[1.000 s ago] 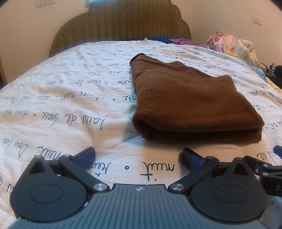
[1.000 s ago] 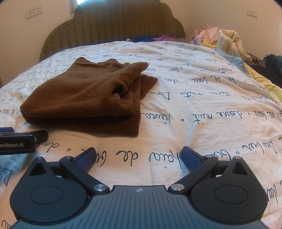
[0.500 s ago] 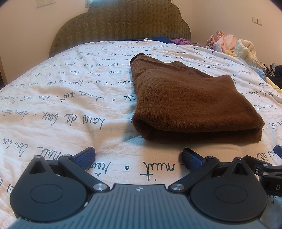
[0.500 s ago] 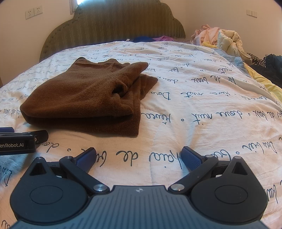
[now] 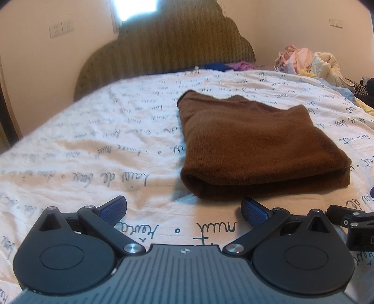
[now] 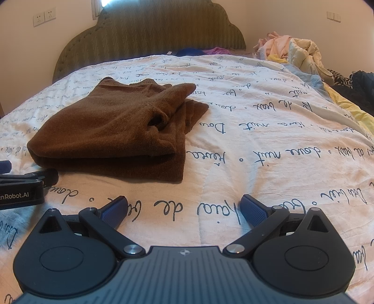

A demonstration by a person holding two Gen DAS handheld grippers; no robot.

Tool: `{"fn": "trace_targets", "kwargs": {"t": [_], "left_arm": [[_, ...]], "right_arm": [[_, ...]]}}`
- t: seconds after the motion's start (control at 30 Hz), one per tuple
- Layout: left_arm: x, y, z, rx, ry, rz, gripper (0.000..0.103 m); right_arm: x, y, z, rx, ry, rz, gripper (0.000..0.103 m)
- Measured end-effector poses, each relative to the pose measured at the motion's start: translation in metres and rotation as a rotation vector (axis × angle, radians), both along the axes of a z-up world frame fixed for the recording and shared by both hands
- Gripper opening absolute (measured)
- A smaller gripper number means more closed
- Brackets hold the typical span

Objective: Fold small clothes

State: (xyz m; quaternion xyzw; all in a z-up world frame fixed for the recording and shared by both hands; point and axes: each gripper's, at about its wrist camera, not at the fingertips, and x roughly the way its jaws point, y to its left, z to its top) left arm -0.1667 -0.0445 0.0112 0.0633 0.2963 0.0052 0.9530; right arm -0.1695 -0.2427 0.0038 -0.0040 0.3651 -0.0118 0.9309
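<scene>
Brown garment (image 5: 254, 149): folded into a thick, roughly rectangular bundle, lying flat on the bed, nearer its foot than its headboard. From the right wrist view (image 6: 116, 131) a loose opening and several stacked layer edges show at its right side; the rounded fold faces the grippers.

Left gripper (image 5: 184, 208): just short of the garment's near edge, not touching it. Its two blue-padded fingers (image 5: 113, 207) are spread wide apart, with nothing between them but bedspread.

Right gripper (image 6: 183, 208): to the right of the garment and apart from it. Fingers likewise splayed wide and empty, over the printed quilt. The left gripper's black body pokes into this view at the left edge, close by the garment's near corner.

Bedspread (image 6: 257, 140): white quilt covered in dark handwritten script, slightly rumpled, carrying the garment.

Headboard (image 5: 168, 46): olive green, scalloped top, zigzag weave, standing against a cream wall.

Blue and purple clothes (image 6: 201, 51): bunched at the head of the bed, just under the headboard.

Laundry pile (image 6: 289, 51): pink, cream and yellow fabrics heaped at the far right side of the bed.

Wall sockets (image 6: 44, 16): white, left of the headboard.
</scene>
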Motion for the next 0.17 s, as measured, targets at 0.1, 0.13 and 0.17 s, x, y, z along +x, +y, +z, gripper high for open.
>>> {"fn": "trace_targets", "kwargs": {"t": [0.1, 0.13, 0.17], "left_arm": [[-0.006, 0.009, 0.012, -0.010, 0.004, 0.001, 0.103], [-0.007, 0.015, 0.018, -0.017, -0.005, -0.011, 0.103], [-0.007, 0.025, 0.025, -0.030, -0.015, -0.028, 0.103]], "right_arm": [[-0.007, -0.007, 0.018, 0.010, -0.023, 0.012, 0.103], [-0.011, -0.015, 0.029, 0.033, -0.063, 0.019, 0.103], [-0.013, -0.024, 0.039, 0.055, -0.099, 0.018, 0.103]]}}
